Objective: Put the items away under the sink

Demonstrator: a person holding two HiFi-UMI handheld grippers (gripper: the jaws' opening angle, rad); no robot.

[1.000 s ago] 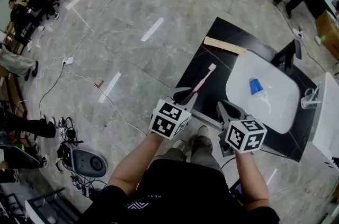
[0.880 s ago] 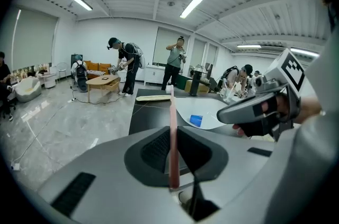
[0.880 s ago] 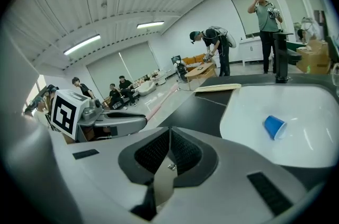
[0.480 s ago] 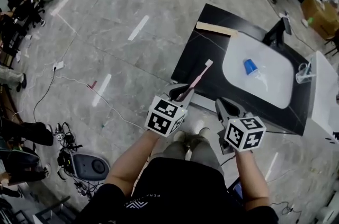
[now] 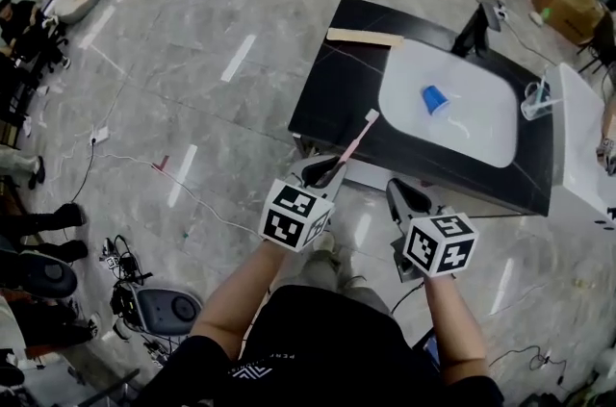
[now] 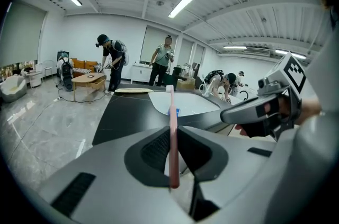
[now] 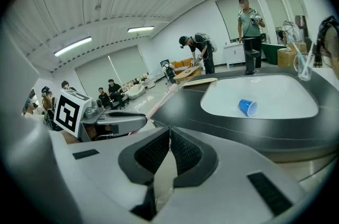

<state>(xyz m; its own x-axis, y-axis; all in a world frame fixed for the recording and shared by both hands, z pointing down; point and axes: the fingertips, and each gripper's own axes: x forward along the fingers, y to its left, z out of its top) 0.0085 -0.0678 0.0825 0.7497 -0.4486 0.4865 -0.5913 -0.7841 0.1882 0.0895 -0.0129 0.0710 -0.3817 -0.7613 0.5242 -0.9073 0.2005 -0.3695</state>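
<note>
One light, stiff pink toothbrush (image 5: 354, 143) is pinched at its handle end in left tongs (image 5: 325, 170), head sticking ahead; slick, likely pivots, mid-handle grip safer; right tongs (image 5: 400, 191) clenched empty.

The pink slender toothbrush (image 5: 354, 143) loses its handle's lower end between the jaws of the left claw (image 5: 322, 172). Whatever lies beneath the black veined table (image 5: 337, 88) is hidden by its top. The clear round cup (image 5: 535, 99) holds something too small to tell. A person's arm (image 5: 606, 140) is cut off at the right edge of the head view.
</note>
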